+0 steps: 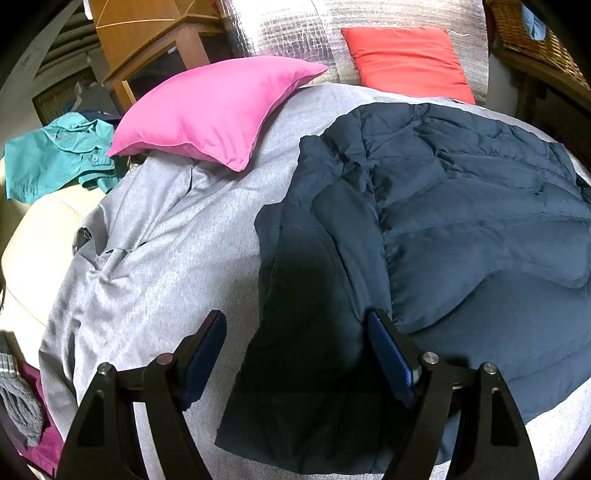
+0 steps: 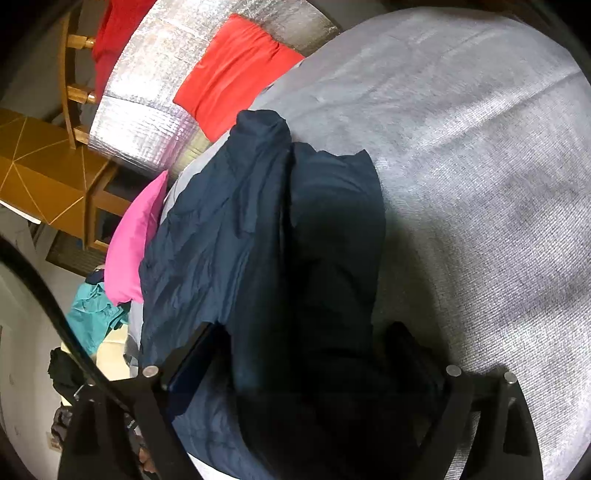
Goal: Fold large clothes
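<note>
- The left gripper [image 1: 297,354] stood with its jaws wide apart above the near edge of a navy quilted jacket [image 1: 424,229]; dark fabric lay below the gap, and neither blue pad [image 1: 391,362] pressed on it, so it held nothing.
- The right gripper [image 2: 299,354] also stood wide open, with a dark fold of the same jacket [image 2: 266,236] running up between its fingers; its pads were in deep shadow, yet the cloth looked slack and ungripped.
- The jacket lay spread on a grey sheet [image 1: 177,251], with one side panel turned over onto its body.
- Only the left wrist view showed the quilted stitching across the jacket's broad back, and the sheet's bunched wrinkles to the left.
- Only the right wrist view showed the jacket's far end rising in a rounded hump, with a wide bare stretch of sheet [image 2: 480,184] on its right side.
- A pink pillow [image 1: 214,110] rested on the sheet beyond the jacket; in the right wrist view it appeared only as a narrow strip [image 2: 133,240].
- A red cushion [image 1: 406,62] leaned against a silver foil-faced panel [image 1: 291,33]; both views showed these.
- A teal shirt [image 1: 55,158] lay crumpled at the left, next to a cream surface [image 1: 40,240].
- A wooden cabinet [image 1: 147,44] stood behind, and a wicker basket [image 1: 535,37] showed only in the left wrist view.
- A black cable [image 2: 55,306] crossed the right wrist view alone.
</note>
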Demonstrator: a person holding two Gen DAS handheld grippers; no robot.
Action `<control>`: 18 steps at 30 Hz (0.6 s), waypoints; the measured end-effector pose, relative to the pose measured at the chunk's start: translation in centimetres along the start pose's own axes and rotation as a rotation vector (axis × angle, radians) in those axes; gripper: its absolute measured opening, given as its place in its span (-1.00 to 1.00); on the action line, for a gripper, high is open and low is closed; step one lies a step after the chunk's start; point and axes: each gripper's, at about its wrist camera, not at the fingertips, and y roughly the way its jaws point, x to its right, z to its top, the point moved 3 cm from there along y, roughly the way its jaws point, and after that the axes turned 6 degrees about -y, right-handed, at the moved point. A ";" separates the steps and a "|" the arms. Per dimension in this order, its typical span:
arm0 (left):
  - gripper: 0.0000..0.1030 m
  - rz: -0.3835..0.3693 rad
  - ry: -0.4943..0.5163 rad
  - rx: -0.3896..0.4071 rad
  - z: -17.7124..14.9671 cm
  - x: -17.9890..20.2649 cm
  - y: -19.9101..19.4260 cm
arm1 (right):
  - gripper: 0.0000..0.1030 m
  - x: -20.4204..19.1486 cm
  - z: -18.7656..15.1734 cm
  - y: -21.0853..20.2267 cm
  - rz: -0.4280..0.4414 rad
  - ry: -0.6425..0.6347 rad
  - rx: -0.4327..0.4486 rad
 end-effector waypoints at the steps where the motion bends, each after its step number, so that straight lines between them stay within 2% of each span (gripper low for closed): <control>1: 0.56 -0.002 -0.009 -0.006 0.0 -0.1 0.0 | 0.82 0.1 0.0 0.0 0.007 0.005 0.000; 3: 0.56 -0.018 -0.038 -0.032 0.1 -0.5 0.0 | 0.81 0.3 0.1 -0.1 0.018 0.013 0.001; 6: 0.56 -0.085 -0.102 -0.073 0.2 -1.5 -0.5 | 0.81 0.3 0.0 -0.2 0.028 0.015 0.004; 9: 0.57 -0.203 -0.205 -0.079 0.3 -2.9 -1.3 | 0.82 0.3 -0.1 -0.3 0.038 0.014 0.003; 11: 0.66 -0.269 -0.262 -0.100 0.3 -3.4 -0.8 | 0.82 0.4 -0.1 -0.3 0.042 0.007 -0.017; 14: 0.70 -0.264 -0.246 -0.173 -0.3 -2.9 1.2 | 0.79 0.6 -0.2 -0.5 0.056 0.028 -0.037; 16: 0.73 -0.281 -0.250 -0.190 -0.6 -2.5 2.1 | 0.62 0.6 -0.3 -0.6 0.038 0.024 -0.042; 18: 0.73 -0.331 -0.304 -0.213 -0.7 -2.9 2.6 | 0.51 0.5 -0.4 -0.7 0.008 0.003 -0.045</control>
